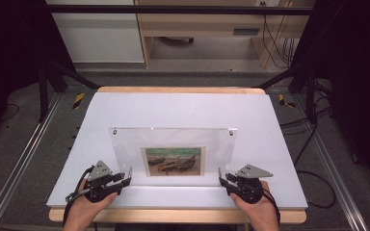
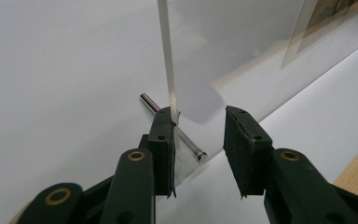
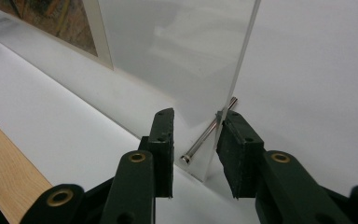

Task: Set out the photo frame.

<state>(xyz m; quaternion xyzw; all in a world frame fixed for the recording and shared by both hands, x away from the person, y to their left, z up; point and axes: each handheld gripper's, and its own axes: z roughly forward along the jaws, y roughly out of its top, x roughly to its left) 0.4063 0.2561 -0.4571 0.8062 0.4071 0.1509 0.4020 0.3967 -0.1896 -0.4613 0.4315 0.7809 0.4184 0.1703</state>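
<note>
Acrylic, clear and frameless, makes up the picture frame (image 1: 173,144), which stands upright on the white table surface (image 1: 183,108), near the person's edge and roughly centred between the two hands. A printed painting of boats (image 1: 175,161) sits low in the middle of the panel. The left gripper (image 1: 125,179) is at the frame's lower left corner and the right gripper (image 1: 223,179) at its lower right corner, each placed symmetrically, apparently so that the panel can be steadied or moved from both ends without tipping. In the left gripper view the jaws stand partly apart around the panel's thin edge (image 2: 168,60); one pad (image 2: 164,140) lies against that edge, the other stands clear of it, so no clamping grip is evident. A metal pin (image 2: 175,133) passes through the panel's bottom corner just behind the pad, evidently serving as a foot. The right gripper view shows the mirror arrangement: jaws partly apart, one pad (image 3: 237,144) at the panel edge (image 3: 242,56), the other free, with a second pin (image 3: 209,130) crossing between them. Neither gripper is judged to hold the frame firmly.
</note>
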